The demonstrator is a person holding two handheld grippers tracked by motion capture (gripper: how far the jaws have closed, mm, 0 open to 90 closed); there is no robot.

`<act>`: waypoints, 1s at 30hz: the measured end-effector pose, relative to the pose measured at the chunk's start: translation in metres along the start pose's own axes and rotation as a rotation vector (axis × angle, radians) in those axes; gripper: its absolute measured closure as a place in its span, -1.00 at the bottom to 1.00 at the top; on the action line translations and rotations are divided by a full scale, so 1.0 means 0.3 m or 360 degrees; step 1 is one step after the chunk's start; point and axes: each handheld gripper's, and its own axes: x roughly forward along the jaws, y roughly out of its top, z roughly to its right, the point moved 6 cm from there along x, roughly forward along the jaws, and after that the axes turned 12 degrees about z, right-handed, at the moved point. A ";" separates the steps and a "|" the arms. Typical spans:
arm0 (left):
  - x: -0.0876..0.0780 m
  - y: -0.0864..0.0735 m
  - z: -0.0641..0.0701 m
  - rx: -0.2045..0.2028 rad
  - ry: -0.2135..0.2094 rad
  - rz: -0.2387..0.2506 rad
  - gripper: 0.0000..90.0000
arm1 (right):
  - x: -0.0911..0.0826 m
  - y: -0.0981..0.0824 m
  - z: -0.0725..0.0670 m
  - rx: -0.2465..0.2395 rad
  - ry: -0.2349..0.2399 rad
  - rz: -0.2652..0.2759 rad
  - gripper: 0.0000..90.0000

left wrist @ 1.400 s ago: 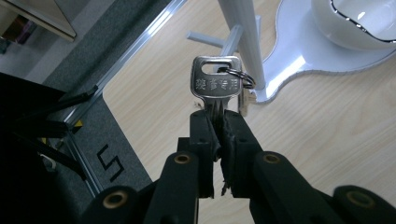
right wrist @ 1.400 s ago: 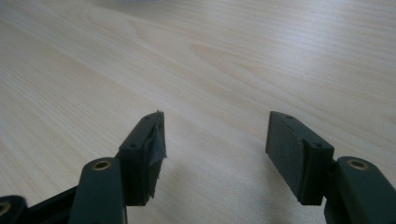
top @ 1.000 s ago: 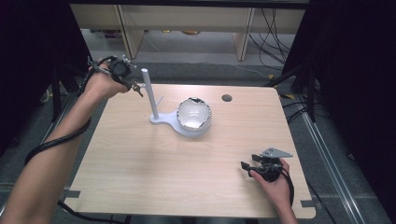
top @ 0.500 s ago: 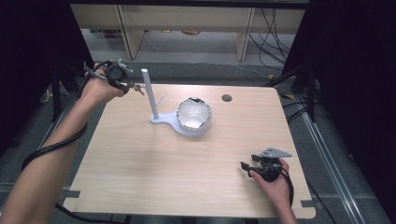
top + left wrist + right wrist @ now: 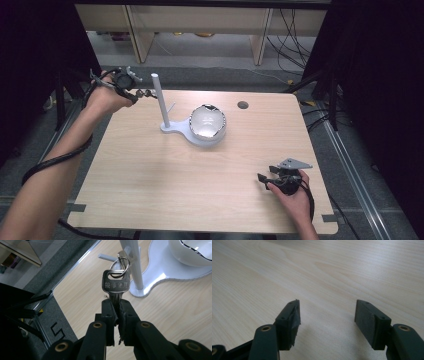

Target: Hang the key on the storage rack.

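The left gripper (image 5: 117,308) had its jaws clamped on a key's (image 5: 115,287) blade, its ring (image 5: 120,266) ahead of them beside the stand's post (image 5: 133,267) and side peg (image 5: 108,257). To hang it well, the ring should be kept face-on to the peg and eased over. A second before, that hand sat slightly lower; the right gripper (image 5: 325,315) stayed wide and empty.

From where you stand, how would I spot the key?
Find the white stand with the tall post beside the bowl on the wooden table. Left of the post, the left hand-held gripper pinches a silver key by its blade, its ring toward the post.
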 end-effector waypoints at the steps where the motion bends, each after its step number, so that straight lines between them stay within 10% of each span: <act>1: 0.002 -0.003 0.002 -0.0006 0.0001 0.0003 0.84 | 0.001 0.000 0.000 0.0001 -0.0001 0.0003 -0.15; 17: 0.037 -0.015 0.011 -0.0061 -0.0017 0.0025 0.81 | 0.000 0.000 0.000 0.0000 0.0001 -0.0001 -0.15; 30: 0.007 -0.068 0.042 -0.0177 -0.0110 0.0199 0.20 | -0.003 0.000 0.000 -0.0013 -0.0004 -0.0014 -0.15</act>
